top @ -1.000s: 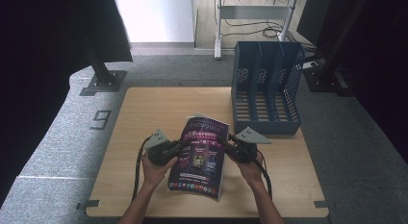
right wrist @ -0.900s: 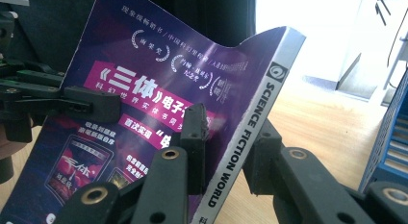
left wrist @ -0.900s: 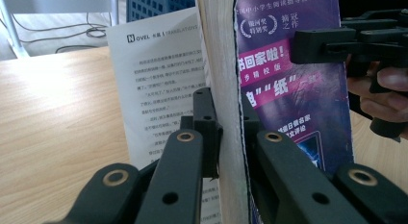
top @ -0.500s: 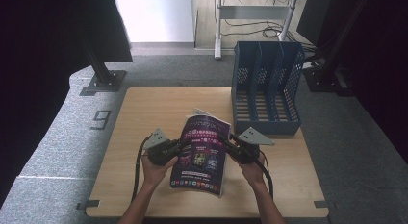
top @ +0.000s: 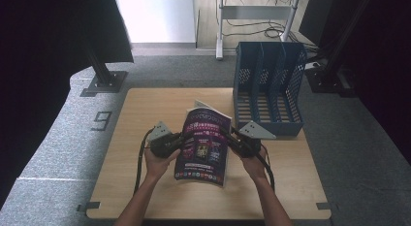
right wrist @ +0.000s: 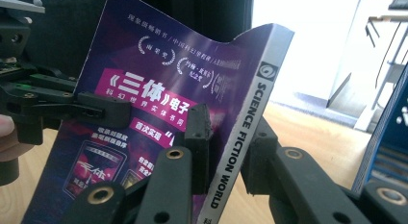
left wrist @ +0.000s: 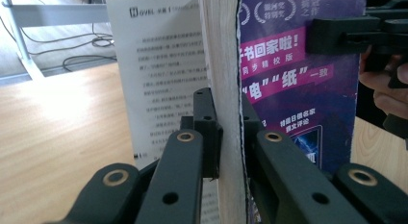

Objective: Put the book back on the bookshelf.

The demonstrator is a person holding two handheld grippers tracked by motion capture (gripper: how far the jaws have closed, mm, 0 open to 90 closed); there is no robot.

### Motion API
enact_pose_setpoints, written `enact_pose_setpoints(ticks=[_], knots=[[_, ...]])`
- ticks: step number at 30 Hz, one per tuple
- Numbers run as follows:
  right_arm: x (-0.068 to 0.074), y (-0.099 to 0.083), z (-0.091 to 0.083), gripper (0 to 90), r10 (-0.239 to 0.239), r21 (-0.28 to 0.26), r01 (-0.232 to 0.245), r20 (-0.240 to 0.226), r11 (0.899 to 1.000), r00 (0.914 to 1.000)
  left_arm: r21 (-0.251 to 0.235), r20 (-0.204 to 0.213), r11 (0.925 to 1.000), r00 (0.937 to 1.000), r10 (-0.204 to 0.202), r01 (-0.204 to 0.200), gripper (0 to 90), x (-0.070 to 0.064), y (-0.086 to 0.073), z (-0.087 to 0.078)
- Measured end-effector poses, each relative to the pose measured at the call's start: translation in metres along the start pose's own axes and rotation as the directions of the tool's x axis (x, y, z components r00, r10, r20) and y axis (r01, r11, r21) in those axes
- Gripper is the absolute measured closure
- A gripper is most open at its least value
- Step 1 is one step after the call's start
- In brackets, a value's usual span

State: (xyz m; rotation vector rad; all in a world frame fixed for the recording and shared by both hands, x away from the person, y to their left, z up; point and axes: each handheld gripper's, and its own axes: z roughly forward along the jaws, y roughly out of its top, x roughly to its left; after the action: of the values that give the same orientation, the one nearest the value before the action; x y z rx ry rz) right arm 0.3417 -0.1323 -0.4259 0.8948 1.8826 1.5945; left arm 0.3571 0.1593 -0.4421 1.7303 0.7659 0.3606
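Gripping the magazine (top: 203,144) from both sides, the left gripper (top: 180,140) clamps its page edge and the right gripper (top: 231,137) its spine, likely to steady it for the blue file rack (top: 268,90). It is tilted above the table (top: 140,109), long axis near to far.
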Motion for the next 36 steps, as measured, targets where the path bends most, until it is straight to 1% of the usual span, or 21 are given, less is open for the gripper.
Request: enact_pose_setpoints(ticks=[4, 6, 9, 12, 14, 18, 20, 23, 25, 28, 31, 34, 36], knots=[[0.002, 0.005, -0.003, 78.2, -0.015, -0.029, 0.015, 0.001, 0.999, 0.9999, -0.001, -0.004, 1.0, 1.0, 0.008, -0.008, 84.8, -0.001, 0.003, -0.002], [0.003, 0.005, -0.004, 78.9, -0.019, -0.035, 0.019, -0.001, 0.999, 0.9998, 0.007, -0.005, 0.9999, 0.9999, 0.014, -0.014, 84.7, -0.003, 0.0, -0.002], [0.004, 0.001, -0.008, 79.5, -0.019, -0.043, 0.019, -0.003, 0.999, 0.9998, -0.002, 0.002, 1.0, 1.0, 0.008, -0.008, 84.4, -0.004, -0.004, -0.004], [0.004, -0.001, -0.013, 79.9, -0.013, -0.058, 0.011, -0.025, 0.998, 0.9996, -0.009, 0.012, 0.9999, 0.9999, 0.009, -0.009, 83.7, -0.005, -0.006, -0.008], [0.007, -0.002, -0.017, 80.0, -0.023, -0.064, 0.02, -0.035, 0.998, 0.9991, -0.012, 0.017, 0.9998, 0.9997, 0.019, -0.018, 83.1, -0.006, -0.007, -0.011], [0.014, -0.003, -0.024, 80.4, -0.035, -0.074, 0.032, -0.053, 0.997, 0.998, -0.011, 0.024, 0.9997, 0.9995, 0.022, -0.022, 79.8, -0.006, -0.009, -0.015], [0.018, -0.003, -0.027, 80.4, -0.051, -0.079, 0.046, -0.058, 0.996, 0.997, -0.013, 0.017, 0.9997, 0.9997, 0.02, -0.02, 75.2, -0.005, -0.01, -0.016], [0.023, -0.003, -0.031, 80.5, -0.06, -0.085, 0.054, -0.068, 0.995, 0.9959, -0.016, 0.004, 0.9997, 0.9998, 0.018, -0.018, 67.8, -0.003, -0.01, -0.016], [0.024, -0.003, -0.032, 80.5, -0.068, -0.084, 0.062, -0.071, 0.995, 0.9951, -0.018, -0.009, 0.9997, 0.9999, 0.013, -0.013, 62.2, -0.001, -0.01, -0.016], [0.024, -0.003, -0.033, 80.6, -0.064, -0.085, 0.058, -0.075, 0.995, 0.9951, -0.014, -0.032, 0.9999, 0.9995, 0.002, -0.003, 54.9, 0.002, -0.008, -0.014], [0.023, -0.004, -0.032, 80.8, -0.063, -0.085, 0.057, -0.073, 0.995, 0.9953, -0.016, -0.038, 0.9998, 0.9992, -0.011, 0.01, 49.9, 0.006, -0.007, -0.012], [0.024, -0.005, -0.032, 80.9, -0.068, -0.087, 0.061, -0.076, 0.994, 0.9948, -0.007, -0.04, 0.9999, 0.9991, -0.014, 0.014, 44.4, 0.008, -0.005, -0.008], [0.025, -0.005, -0.031, 81.0, -0.077, -0.089, 0.07, -0.079, 0.994, 0.9939, -0.004, -0.04, 0.9999, 0.9991, -0.012, 0.012, 42.4, 0.009, -0.004, -0.006]])
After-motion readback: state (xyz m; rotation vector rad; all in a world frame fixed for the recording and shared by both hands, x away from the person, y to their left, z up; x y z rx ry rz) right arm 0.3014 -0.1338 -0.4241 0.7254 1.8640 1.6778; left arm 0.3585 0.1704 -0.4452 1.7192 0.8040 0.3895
